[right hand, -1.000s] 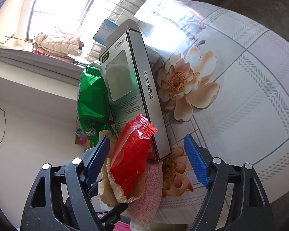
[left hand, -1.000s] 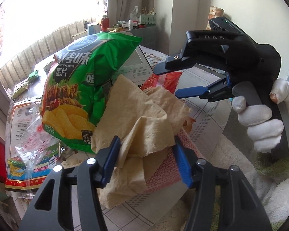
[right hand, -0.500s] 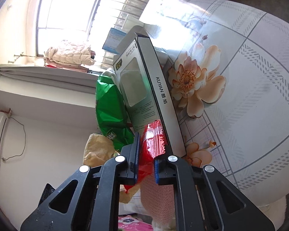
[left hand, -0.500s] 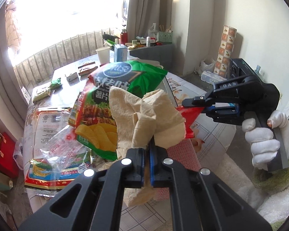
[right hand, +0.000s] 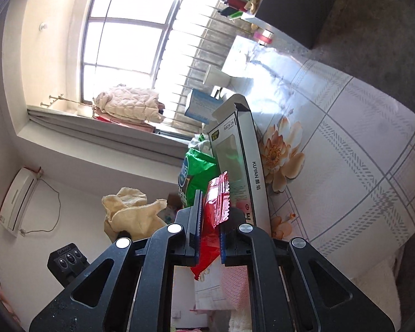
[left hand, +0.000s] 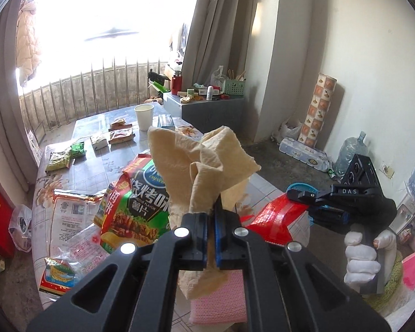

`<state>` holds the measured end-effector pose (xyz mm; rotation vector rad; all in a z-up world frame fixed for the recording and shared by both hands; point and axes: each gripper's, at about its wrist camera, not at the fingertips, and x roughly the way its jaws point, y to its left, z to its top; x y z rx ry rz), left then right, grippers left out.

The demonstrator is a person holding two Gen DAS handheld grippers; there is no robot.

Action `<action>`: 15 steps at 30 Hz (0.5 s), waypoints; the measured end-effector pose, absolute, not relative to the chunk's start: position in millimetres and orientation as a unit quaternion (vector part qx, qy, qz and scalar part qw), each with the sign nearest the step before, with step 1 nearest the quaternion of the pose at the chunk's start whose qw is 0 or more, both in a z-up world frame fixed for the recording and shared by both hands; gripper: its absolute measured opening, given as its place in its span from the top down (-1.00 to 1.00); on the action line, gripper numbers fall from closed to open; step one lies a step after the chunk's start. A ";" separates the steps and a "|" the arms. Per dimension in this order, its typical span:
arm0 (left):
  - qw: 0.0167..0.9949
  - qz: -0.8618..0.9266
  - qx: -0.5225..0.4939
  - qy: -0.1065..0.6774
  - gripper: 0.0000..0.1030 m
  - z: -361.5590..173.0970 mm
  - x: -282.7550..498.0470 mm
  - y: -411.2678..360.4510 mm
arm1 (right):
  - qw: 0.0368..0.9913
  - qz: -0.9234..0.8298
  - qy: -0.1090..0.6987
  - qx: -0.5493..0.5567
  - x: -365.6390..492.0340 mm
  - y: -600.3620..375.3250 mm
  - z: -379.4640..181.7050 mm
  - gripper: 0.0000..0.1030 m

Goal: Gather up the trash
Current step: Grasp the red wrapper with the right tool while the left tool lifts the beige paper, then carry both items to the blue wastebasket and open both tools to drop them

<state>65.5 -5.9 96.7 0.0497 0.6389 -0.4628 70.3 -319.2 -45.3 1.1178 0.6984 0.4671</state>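
While the left gripper (left hand: pixel 210 231) is clamped on a crumpled tan tissue (left hand: pixel 199 163), the paper fans out above the jaws and blocks much of the table (left hand: pixel 77 127) behind it. More tissue hangs below the jaws, where the gripper's black frame cuts it off. A green chip bag (left hand: pixel 141 202) lies just left of the tissue, its right part hidden by the paper. Under the tissue a pink cloth (left hand: pixel 221 301) shows only in part.

The right gripper (right hand: pixel 209 231) is closed on a red wrapper (right hand: pixel 215 210); the jaws pinch its middle, so a crimped end sticks up above them and a tail hangs below. In the left view that gripper (left hand: pixel 304 197) sits to the right, held by a gloved hand (left hand: pixel 363 260), and the wrapper (left hand: pixel 276 218) reaches from its tip toward the left gripper, whose frame covers the near end. Both pieces are held up clear of the tabletop.

Beyond the wrapper in the right view a grey box (right hand: pixel 240 163) marked KUYAN stands on the flowered cloth, and the wrapper covers its near end. Small packets (left hand: pixel 96 141) and a paper cup (left hand: pixel 144 116) sit at the table's far end, too small to read. The window (left hand: pixel 102 27) is blown out white.
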 end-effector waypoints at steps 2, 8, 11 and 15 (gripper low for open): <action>0.920 -0.245 0.015 0.305 0.94 112.9 72.0 -18.5 | 0.773 0.210 0.300 0.519 55.0 -339.5 -37.9 0.84; 0.874 -0.347 -0.004 0.340 0.93 137.4 114.5 -103.4 | 0.817 0.127 0.229 0.514 19.0 -408.6 -20.3 0.83; 0.833 -0.388 -0.016 0.395 0.93 125.5 145.5 -177.2 | 0.840 0.037 0.211 0.499 2.3 -446.5 -23.4 0.83; 0.776 -0.420 0.011 0.470 0.93 87.4 198.3 -285.6 | 0.851 -0.083 0.207 0.476 -11.1 -494.6 -41.0 0.82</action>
